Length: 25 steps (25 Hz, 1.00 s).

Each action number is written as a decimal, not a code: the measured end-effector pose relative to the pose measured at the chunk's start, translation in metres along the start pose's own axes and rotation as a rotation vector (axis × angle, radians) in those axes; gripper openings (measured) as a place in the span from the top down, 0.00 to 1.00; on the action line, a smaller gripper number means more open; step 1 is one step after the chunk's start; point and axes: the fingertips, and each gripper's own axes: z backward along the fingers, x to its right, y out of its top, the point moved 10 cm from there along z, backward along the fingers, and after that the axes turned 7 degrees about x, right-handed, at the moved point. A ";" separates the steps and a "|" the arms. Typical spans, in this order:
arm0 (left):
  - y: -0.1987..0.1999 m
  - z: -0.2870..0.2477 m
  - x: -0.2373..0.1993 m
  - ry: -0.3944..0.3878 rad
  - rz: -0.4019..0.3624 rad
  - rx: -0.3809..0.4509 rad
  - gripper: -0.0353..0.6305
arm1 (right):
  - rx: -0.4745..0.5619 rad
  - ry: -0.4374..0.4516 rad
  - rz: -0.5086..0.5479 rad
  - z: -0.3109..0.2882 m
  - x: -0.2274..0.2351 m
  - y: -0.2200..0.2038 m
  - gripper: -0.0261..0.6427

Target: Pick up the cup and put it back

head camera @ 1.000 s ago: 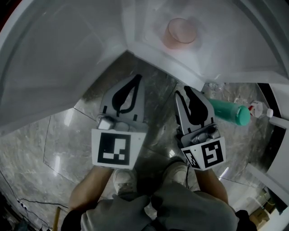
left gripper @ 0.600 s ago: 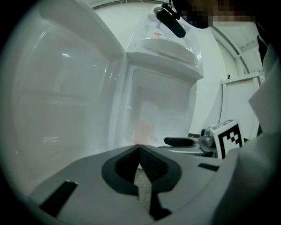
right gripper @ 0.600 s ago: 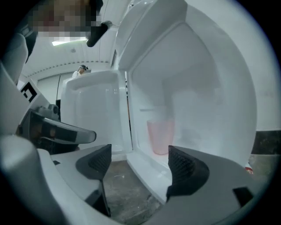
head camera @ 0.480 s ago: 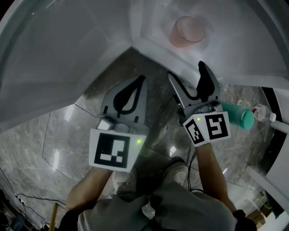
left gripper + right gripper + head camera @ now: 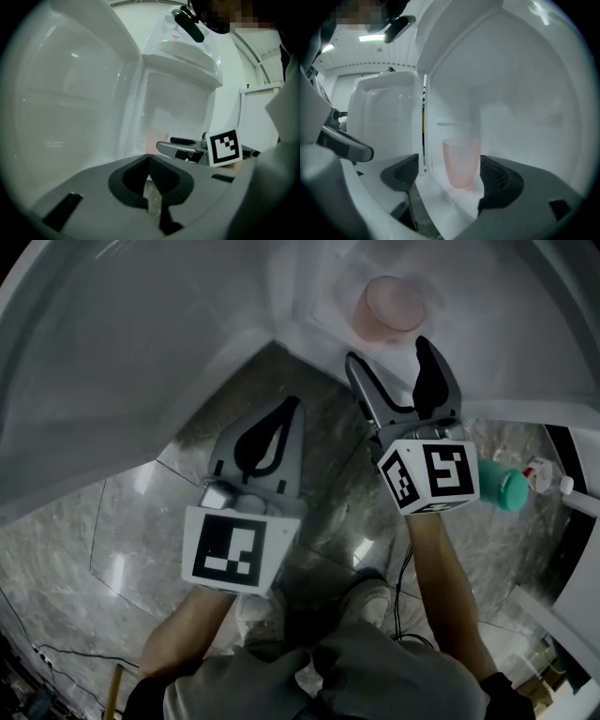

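Observation:
A translucent pink cup (image 5: pixel 392 307) stands upright on a white shelf (image 5: pixel 323 310) inside the open white cabinet. My right gripper (image 5: pixel 389 357) sits just short of the shelf edge, pointing at the cup. Its jaws have just been opening and now stand wide, touching nothing. In the right gripper view the cup (image 5: pixel 461 161) shows a little ahead, framed by the two pads of the right gripper (image 5: pixel 450 174). My left gripper (image 5: pixel 281 418) hangs lower left over the floor, shut and empty. In its own view the left gripper (image 5: pixel 150 163) has its tips together.
The cabinet's white door (image 5: pixel 122 362) swings out at the left. A green bottle (image 5: pixel 497 482) lies on the grey marble floor (image 5: pixel 122 540) right of my right hand. White fittings stand at the far right. The person's shoes (image 5: pixel 258 610) are below the grippers.
My right gripper has moved up the picture towards the cup, and its jaws went from shut to wide open. My left gripper has stayed where it was.

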 end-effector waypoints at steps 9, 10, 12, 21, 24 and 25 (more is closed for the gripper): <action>0.001 0.002 -0.006 0.001 0.016 0.004 0.93 | -0.052 -0.085 0.142 -0.043 0.008 -0.001 0.36; 0.001 0.003 -0.007 0.004 0.018 0.002 0.93 | -0.054 -0.091 0.130 -0.047 0.010 -0.003 0.36; 0.001 0.004 -0.009 0.009 0.019 0.002 0.93 | -0.058 -0.104 0.103 -0.055 0.014 -0.006 0.36; -0.003 0.007 -0.016 0.027 0.028 -0.009 0.93 | -0.049 -0.122 0.025 -0.068 0.021 -0.009 0.39; -0.003 0.008 -0.015 0.025 0.027 -0.006 0.93 | -0.037 -0.095 -0.018 -0.058 0.019 -0.004 0.39; -0.003 0.008 -0.016 0.026 0.028 -0.005 0.93 | -0.028 -0.081 -0.034 -0.050 0.017 -0.001 0.39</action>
